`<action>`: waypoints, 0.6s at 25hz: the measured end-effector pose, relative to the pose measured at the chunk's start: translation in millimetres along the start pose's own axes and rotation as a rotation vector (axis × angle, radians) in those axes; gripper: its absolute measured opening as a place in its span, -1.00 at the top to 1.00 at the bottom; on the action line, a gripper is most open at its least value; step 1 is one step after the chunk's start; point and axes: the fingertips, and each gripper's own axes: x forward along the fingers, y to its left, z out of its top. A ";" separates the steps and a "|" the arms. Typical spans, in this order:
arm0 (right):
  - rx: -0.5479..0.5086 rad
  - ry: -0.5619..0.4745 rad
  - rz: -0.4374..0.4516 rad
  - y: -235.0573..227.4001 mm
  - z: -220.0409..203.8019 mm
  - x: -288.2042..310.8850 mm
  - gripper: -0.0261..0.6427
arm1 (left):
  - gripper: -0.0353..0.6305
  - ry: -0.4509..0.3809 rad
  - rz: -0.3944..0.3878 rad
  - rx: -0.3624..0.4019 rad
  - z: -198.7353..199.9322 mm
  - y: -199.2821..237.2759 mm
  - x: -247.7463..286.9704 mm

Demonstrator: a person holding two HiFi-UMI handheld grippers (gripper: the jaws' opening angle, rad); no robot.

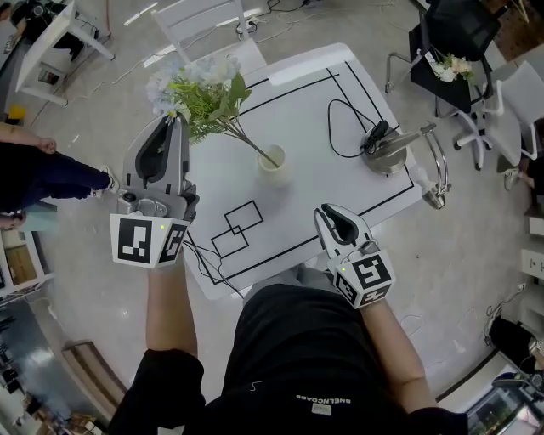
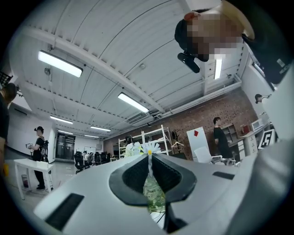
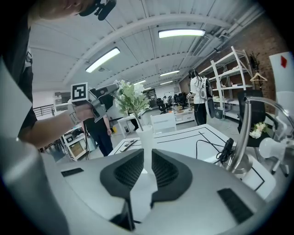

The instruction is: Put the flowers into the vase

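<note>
A small white vase (image 1: 274, 167) stands mid-table on the white table (image 1: 314, 110). A bunch of pale flowers with green leaves (image 1: 200, 89) leans out of it to the far left, its stems running down into the vase mouth. My left gripper (image 1: 176, 119) is raised at the flower heads, beyond the table's left edge. In the left gripper view it (image 2: 149, 160) is shut on a thin daisy stem (image 2: 149, 148). My right gripper (image 1: 327, 210) hovers near the table's front edge. Its jaws (image 3: 147, 158) are nearly together with nothing between them, pointing at the vase (image 3: 147, 137).
A metal stand with a curved arm (image 1: 391, 155) and a looping black cable (image 1: 340, 127) sit at the table's right. Black tape outlines (image 1: 238, 225) mark the tabletop. A white chair (image 1: 208, 25) stands behind the table, office chairs (image 1: 501, 110) at right, a person (image 1: 34, 174) at left.
</note>
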 end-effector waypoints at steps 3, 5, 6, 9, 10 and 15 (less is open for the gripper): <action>-0.002 0.001 0.001 -1.1 -1.5 -1.5 0.81 | 0.81 0.008 -0.008 -0.004 -6.8 -9.6 -2.1; -0.002 0.001 -0.001 -2.1 -2.4 -2.8 0.81 | 0.81 0.003 -0.007 -0.020 -8.3 -13.1 -4.3; -0.001 0.000 -0.001 -2.4 -2.7 -3.6 0.81 | 0.81 0.001 -0.005 -0.029 -8.4 -14.1 -5.6; 0.001 -0.003 -0.002 -2.3 -2.3 -5.7 0.81 | 0.81 0.003 -0.003 -0.046 -8.1 -16.7 -8.7; 0.001 -0.005 -0.002 -2.4 -1.6 -6.6 0.81 | 0.81 0.002 -0.005 -0.056 -7.5 -18.1 -9.5; 0.000 -0.015 -0.006 -3.2 0.0 -11.4 0.81 | 0.81 -0.007 -0.030 -0.113 -5.9 -30.4 -14.3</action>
